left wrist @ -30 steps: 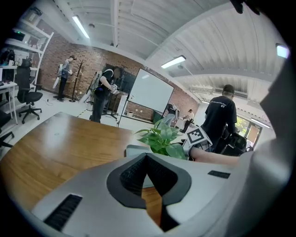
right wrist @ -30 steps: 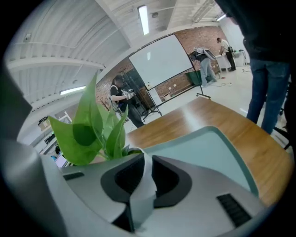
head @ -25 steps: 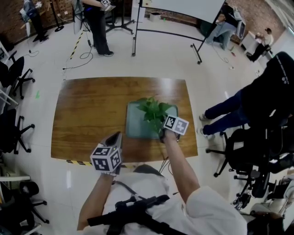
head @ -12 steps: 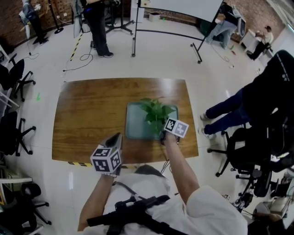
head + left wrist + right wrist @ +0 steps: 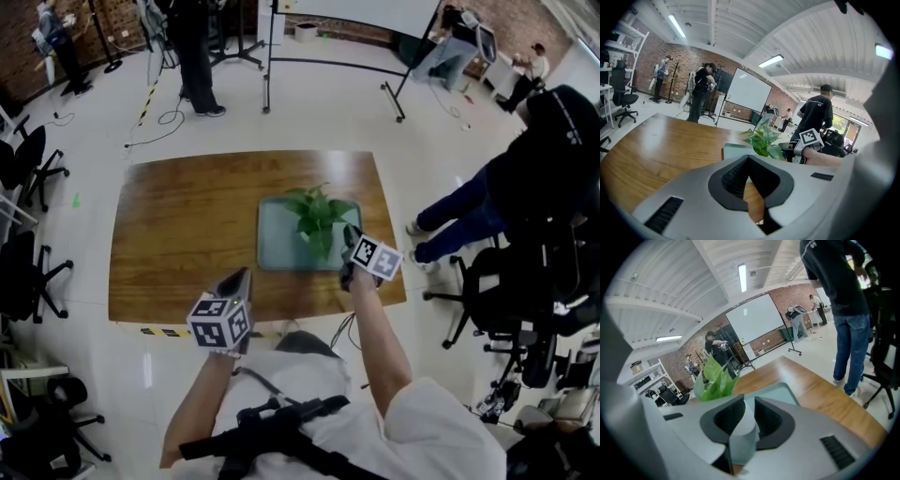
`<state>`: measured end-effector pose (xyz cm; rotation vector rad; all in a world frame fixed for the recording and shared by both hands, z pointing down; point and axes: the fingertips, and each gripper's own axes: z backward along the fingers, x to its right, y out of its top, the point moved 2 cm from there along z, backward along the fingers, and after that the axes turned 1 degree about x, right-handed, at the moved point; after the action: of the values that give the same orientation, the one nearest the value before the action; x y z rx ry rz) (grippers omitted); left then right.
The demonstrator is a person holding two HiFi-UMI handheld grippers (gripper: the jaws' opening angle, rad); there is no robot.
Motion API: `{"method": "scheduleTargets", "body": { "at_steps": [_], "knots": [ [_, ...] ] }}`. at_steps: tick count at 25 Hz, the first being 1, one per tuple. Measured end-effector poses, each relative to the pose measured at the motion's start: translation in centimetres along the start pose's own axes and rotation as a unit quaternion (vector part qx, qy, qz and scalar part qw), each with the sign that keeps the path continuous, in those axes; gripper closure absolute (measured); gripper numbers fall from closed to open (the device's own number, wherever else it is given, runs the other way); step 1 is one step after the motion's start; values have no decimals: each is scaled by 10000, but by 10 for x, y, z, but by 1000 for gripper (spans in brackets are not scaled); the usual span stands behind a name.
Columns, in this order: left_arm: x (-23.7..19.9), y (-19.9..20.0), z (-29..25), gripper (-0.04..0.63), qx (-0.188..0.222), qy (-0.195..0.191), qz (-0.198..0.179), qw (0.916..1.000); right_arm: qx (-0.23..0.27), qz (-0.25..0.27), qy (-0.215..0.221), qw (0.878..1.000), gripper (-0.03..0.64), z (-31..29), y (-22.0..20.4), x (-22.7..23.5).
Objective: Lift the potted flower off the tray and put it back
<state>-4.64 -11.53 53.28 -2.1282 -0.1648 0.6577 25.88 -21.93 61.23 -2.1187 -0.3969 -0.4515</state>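
The potted flower point(image 5: 314, 211) stands with green leaves on the pale green tray point(image 5: 277, 239) at the right of the wooden table point(image 5: 178, 234). My right gripper point(image 5: 348, 234) is at the tray's near right corner, close to the plant's base. In the right gripper view its jaws point(image 5: 749, 399) are opening, with the white pot point(image 5: 742, 427) in the gap and room at the right pad; the leaves point(image 5: 715, 378) rise left of them. My left gripper point(image 5: 239, 277) hovers at the table's near edge, shut and holding nothing point(image 5: 749, 158).
A person in dark clothes point(image 5: 525, 187) stands close to the table's right end, with an office chair point(image 5: 502, 300) beside. More chairs point(image 5: 28, 272) line the left. A whiteboard stand point(image 5: 328, 66) and other people are beyond the far edge.
My right gripper has drawn back to the right and slightly up from the plant's base. The plant stays on the tray. My left gripper has kept still.
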Motion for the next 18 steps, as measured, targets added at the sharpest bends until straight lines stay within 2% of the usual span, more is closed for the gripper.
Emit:
{"method": "scheduleTargets", "body": {
  "at_steps": [8,10,18],
  "knots": [
    [15,-14,19,595,99,-269,11,9996,365,420,652,9963,566,84,2,-46],
    [20,-18,25,595,117,-346,19,9993,390,603,772,9944,611,101,-6,-65],
    [36,-32,42,595,131,-622,-53,9980,349,985,871,9907,617,145,-50,-111]
  ]
}}
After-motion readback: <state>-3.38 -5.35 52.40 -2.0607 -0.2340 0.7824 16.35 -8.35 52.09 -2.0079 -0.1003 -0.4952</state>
